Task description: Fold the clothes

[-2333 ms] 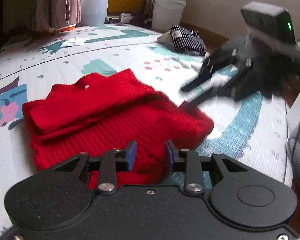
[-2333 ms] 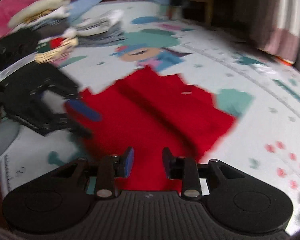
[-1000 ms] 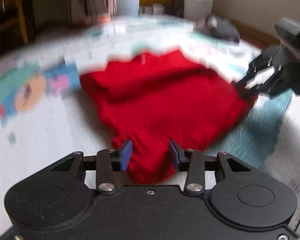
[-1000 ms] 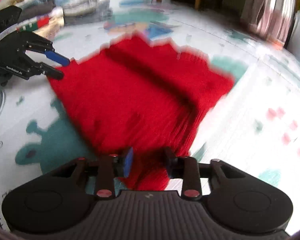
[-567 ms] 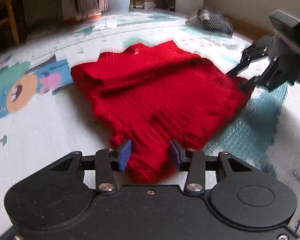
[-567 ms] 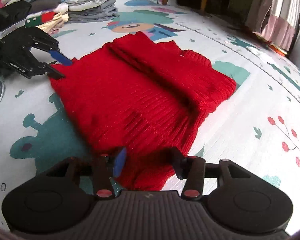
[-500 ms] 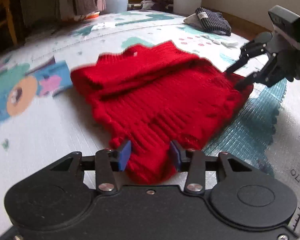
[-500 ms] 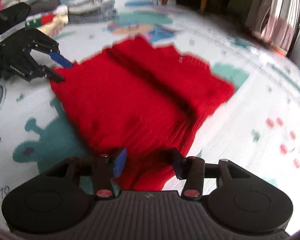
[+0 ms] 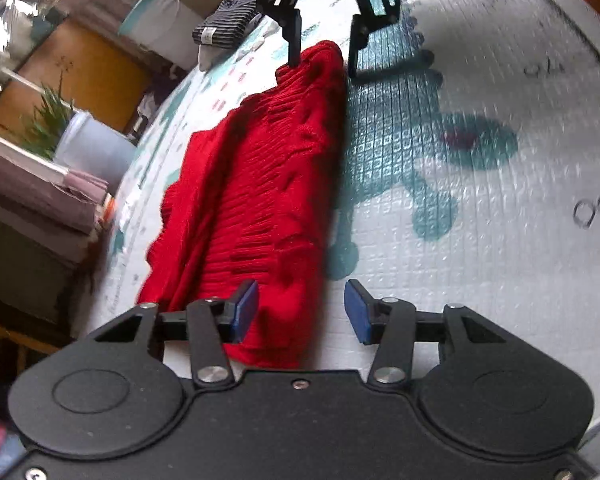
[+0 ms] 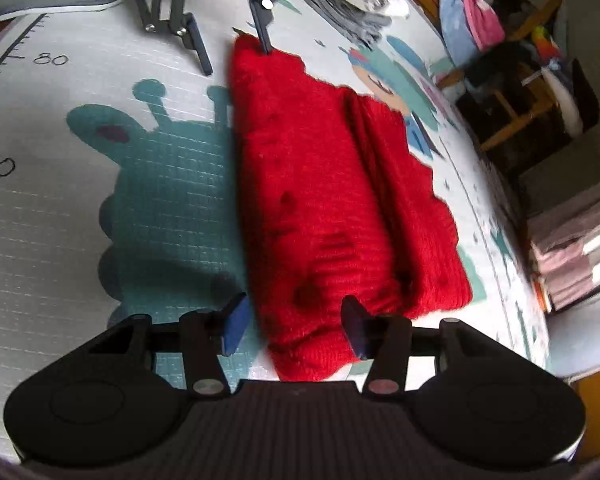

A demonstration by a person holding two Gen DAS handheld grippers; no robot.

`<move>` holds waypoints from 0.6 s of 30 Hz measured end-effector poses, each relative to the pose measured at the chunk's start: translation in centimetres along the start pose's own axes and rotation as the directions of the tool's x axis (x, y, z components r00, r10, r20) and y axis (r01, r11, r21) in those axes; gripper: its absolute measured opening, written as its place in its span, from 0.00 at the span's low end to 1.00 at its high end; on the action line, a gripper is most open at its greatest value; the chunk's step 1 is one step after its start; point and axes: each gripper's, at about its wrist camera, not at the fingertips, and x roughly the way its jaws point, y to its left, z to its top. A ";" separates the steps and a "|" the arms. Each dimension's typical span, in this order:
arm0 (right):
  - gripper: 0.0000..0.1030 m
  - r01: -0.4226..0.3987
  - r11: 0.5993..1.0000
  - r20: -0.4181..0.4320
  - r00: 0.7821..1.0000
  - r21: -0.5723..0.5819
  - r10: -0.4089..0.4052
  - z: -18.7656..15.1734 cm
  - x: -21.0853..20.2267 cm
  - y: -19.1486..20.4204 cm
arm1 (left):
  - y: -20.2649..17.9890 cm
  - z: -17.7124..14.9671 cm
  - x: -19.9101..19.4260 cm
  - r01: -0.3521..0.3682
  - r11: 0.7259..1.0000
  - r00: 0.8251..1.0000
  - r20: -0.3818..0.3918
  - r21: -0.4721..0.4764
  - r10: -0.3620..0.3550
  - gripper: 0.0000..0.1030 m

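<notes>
Red sweater (image 9: 256,184) lies folded on the play mat (image 9: 480,208), running up the middle of both views. At lower centre of the left view, the left tool (image 9: 300,310) has just been widening, released, blue pads astride the near corner. The right tool (image 10: 290,326) stands likewise released astride the opposite corner. A striped garment (image 9: 226,26) sits upper left.

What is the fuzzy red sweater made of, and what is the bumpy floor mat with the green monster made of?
The red sweater looks like thick knitted yarn, maybe wool or acrylic: it has raised ribs and a soft, matte look. The floor mat looks like foam with a slightly shiny printed skin: it has a pressed grid of little squares.
</notes>
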 end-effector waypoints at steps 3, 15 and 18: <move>0.49 -0.055 0.993 -0.011 0.998 0.104 0.056 0.0 0.2 -1.6 | 0.2 0.0 0.3 -0.005 0.999 1.000 -0.004 0.031 0.006 0.46; 0.51 -0.296 0.918 0.001 0.952 0.263 0.307 -1.2 1.5 -6.2 | 3.2 0.6 1.4 0.154 0.988 0.987 -0.047 -0.031 -0.155 0.47; 0.50 -0.346 0.878 0.002 0.931 0.330 0.366 -1.2 2.0 -7.7 | 3.1 0.5 1.4 0.131 0.991 0.990 -0.048 -0.018 -0.132 0.51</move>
